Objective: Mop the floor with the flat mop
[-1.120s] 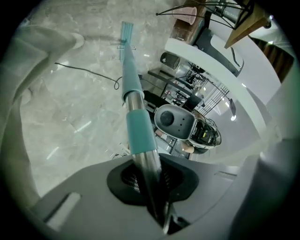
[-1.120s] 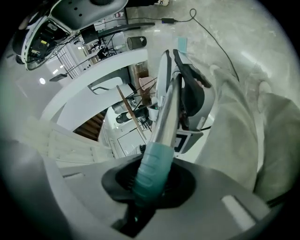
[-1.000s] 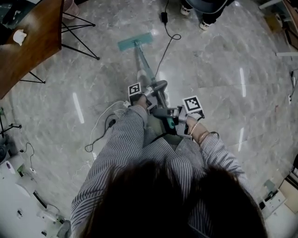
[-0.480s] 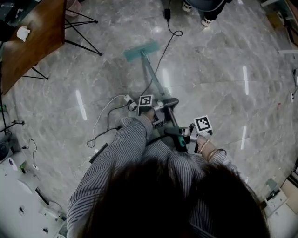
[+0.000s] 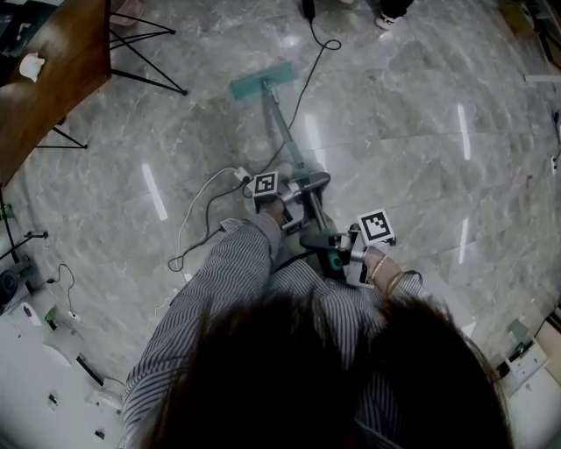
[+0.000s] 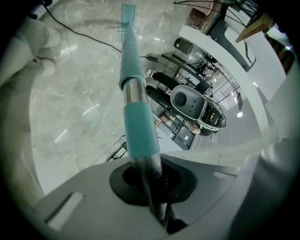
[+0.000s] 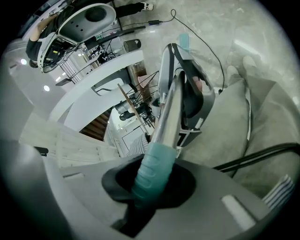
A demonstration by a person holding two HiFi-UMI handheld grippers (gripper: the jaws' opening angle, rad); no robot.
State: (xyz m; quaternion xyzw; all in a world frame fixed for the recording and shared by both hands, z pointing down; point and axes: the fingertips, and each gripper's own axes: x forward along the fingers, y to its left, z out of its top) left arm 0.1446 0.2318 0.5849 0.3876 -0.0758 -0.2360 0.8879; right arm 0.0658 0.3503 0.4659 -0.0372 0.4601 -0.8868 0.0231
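Note:
The flat mop's teal head (image 5: 262, 81) lies flat on the grey marble floor ahead of me. Its metal pole (image 5: 287, 145) slopes back to my hands. My left gripper (image 5: 296, 195) is shut on the bare metal pole (image 6: 149, 176), just below a teal sleeve (image 6: 138, 129). In the left gripper view the mop head (image 6: 127, 11) shows at the far end. Lower on the handle, my right gripper (image 5: 340, 252) is shut on the ribbed teal grip (image 7: 152, 173). The right gripper view also looks up the pole at the left gripper (image 7: 187, 91).
A wooden table (image 5: 44, 79) and black metal legs (image 5: 145, 53) stand at the upper left. A black cable (image 5: 302, 83) loops near the mop head. A white cable with a plug (image 5: 210, 188) lies left of my hands. A person's shoes (image 5: 390, 13) show at the top edge.
Both grippers have drawn the handle back toward me, and the mop head has slid nearer across the floor. The grips on the pole look unchanged.

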